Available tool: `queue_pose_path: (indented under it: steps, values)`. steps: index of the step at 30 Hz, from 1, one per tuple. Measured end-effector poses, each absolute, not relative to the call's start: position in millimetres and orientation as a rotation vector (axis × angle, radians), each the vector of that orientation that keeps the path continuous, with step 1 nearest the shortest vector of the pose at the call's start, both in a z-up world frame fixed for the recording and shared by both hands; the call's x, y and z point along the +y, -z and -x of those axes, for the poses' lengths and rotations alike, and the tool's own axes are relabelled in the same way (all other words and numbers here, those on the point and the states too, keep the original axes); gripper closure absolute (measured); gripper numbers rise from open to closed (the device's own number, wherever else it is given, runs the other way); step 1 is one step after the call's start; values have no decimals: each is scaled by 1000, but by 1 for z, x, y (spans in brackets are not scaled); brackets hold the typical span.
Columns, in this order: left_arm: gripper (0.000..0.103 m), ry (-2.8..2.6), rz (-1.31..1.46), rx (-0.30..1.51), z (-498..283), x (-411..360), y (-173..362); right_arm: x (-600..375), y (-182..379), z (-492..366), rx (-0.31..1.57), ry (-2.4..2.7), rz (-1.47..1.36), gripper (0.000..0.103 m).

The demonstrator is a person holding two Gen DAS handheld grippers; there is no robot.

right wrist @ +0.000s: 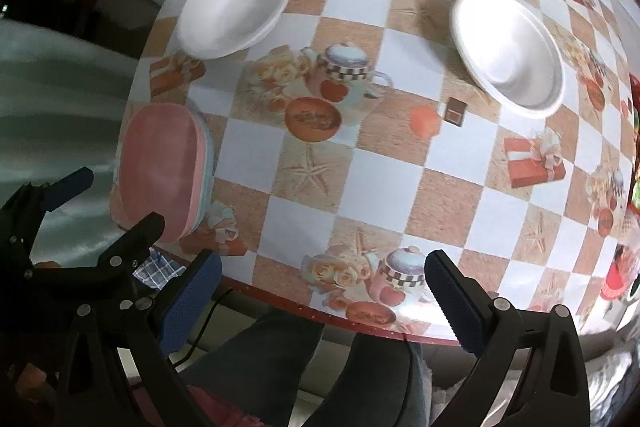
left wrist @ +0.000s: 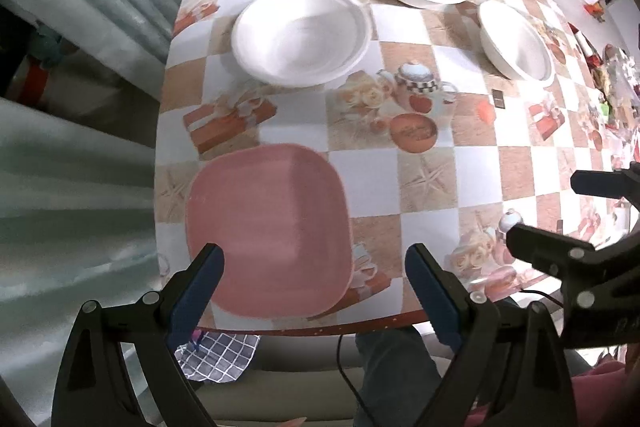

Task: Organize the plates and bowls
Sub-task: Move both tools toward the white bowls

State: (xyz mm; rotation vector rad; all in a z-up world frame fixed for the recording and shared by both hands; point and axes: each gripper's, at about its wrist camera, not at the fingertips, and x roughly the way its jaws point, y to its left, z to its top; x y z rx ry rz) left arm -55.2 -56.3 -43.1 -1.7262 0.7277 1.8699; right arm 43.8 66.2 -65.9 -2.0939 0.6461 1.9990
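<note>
Both grippers, left gripper (left wrist: 314, 269) and right gripper (right wrist: 322, 277), hang wide open, empty. Pink plates (left wrist: 268, 231) sit stacked at the tabletop (left wrist: 472, 163) near edge; three white bowls (left wrist: 302, 33) spread around 12 o'clock, roomy gaps between.

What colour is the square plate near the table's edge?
Pink; the square plate shows best in the left wrist view.
</note>
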Motion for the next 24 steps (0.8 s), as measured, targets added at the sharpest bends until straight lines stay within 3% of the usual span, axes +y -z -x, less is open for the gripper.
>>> queue_pose_path:
  steps: [24]
  values:
    - [9,-1776,1698,802,40,23,51,160,79,-77,808,-1859,1970,1]
